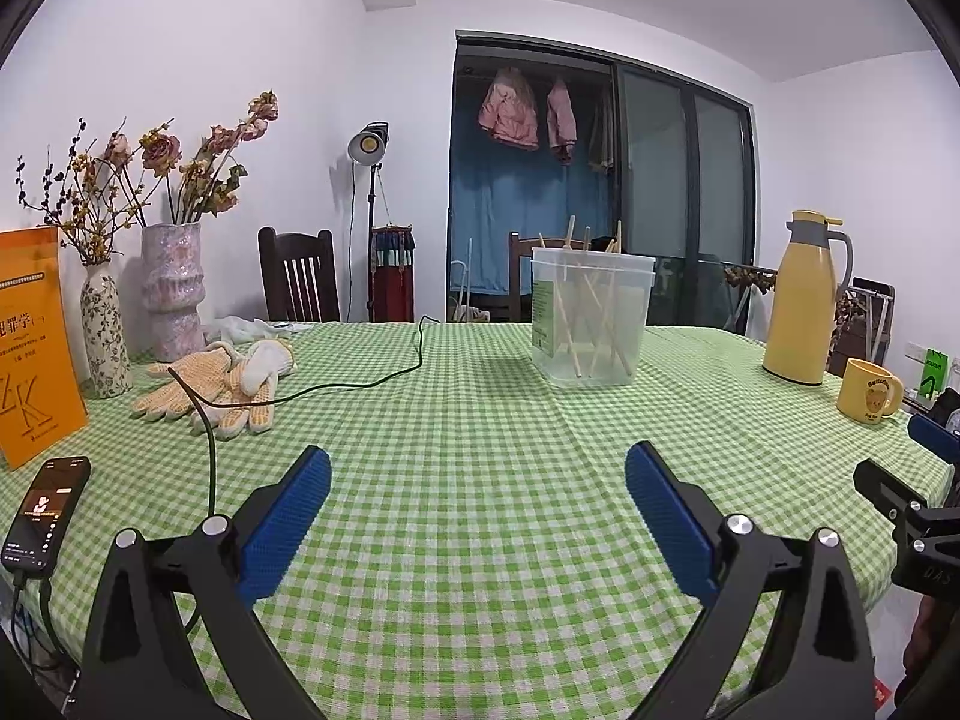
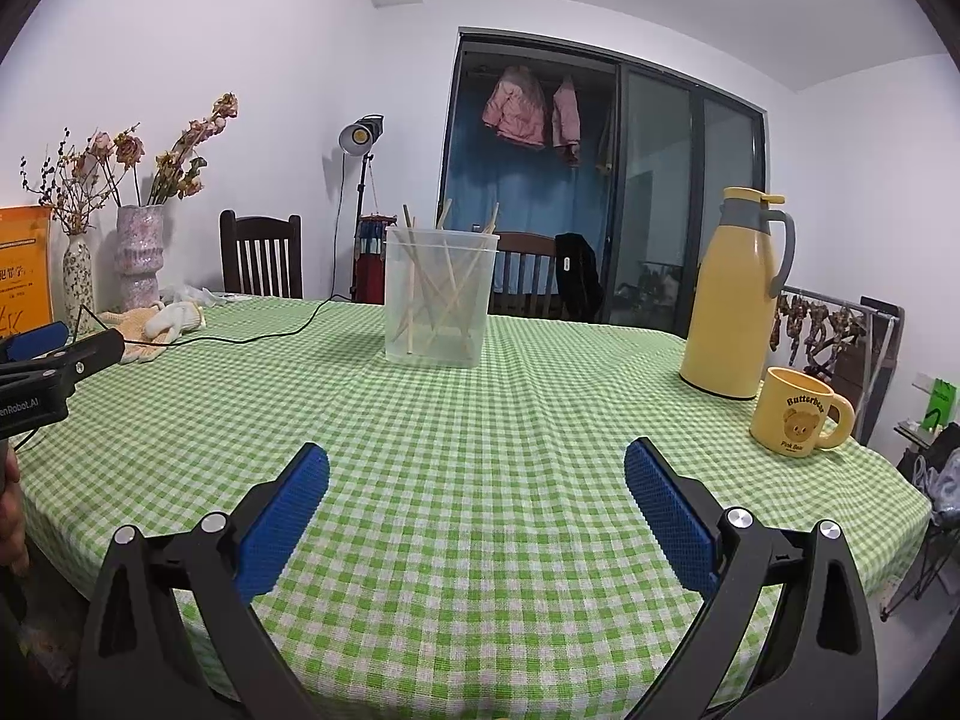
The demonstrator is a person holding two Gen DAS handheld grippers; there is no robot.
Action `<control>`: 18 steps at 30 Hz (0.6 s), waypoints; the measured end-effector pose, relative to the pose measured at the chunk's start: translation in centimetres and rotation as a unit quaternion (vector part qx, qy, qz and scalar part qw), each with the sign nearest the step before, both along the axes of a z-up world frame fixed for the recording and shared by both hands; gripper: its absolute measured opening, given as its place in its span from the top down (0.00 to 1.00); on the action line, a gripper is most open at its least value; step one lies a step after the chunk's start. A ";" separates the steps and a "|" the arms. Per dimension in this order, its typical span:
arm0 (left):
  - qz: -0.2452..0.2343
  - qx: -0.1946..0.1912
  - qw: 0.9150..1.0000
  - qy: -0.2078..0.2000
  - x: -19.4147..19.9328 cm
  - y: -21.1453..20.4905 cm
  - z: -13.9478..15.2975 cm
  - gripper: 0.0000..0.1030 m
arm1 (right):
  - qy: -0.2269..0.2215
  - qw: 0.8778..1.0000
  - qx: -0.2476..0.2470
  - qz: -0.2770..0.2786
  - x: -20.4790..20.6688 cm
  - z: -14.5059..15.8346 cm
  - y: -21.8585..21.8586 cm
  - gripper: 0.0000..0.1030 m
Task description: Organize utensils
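Observation:
A clear plastic container [image 1: 591,315] stands on the far middle of the green checked table [image 1: 480,480], with several wooden chopsticks [image 1: 579,306] leaning inside it. The right wrist view shows the same container [image 2: 441,297] and chopsticks [image 2: 447,294]. My left gripper [image 1: 477,474] is open above the near table, well short of the container, with nothing between its blue pads. My right gripper [image 2: 477,471] is open too and empty, over the near table [image 2: 480,450]. Each gripper shows at the edge of the other's view.
A yellow thermos [image 1: 804,300] and a yellow bear mug [image 1: 867,399] stand right. Work gloves [image 1: 222,387], a black cable [image 1: 336,384], a phone [image 1: 48,510], an orange book [image 1: 33,336] and two flower vases [image 1: 171,291] sit left. Dark chairs stand behind the table.

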State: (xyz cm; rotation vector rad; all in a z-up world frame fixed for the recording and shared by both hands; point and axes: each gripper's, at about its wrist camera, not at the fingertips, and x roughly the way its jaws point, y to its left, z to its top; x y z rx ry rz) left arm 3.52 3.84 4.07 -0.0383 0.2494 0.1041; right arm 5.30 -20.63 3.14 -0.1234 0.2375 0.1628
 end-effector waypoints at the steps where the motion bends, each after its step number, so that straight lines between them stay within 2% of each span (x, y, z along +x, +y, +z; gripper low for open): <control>1: 0.000 0.002 1.000 0.000 0.0 -0.1 0.0 0.07 | 0.000 1.000 0.000 0.000 0.0 0.0 0.0 0.08; 18: -0.002 0.005 1.000 -0.002 -0.2 -0.3 0.0 0.07 | 0.005 1.000 0.004 -0.007 0.4 0.0 -0.6 0.08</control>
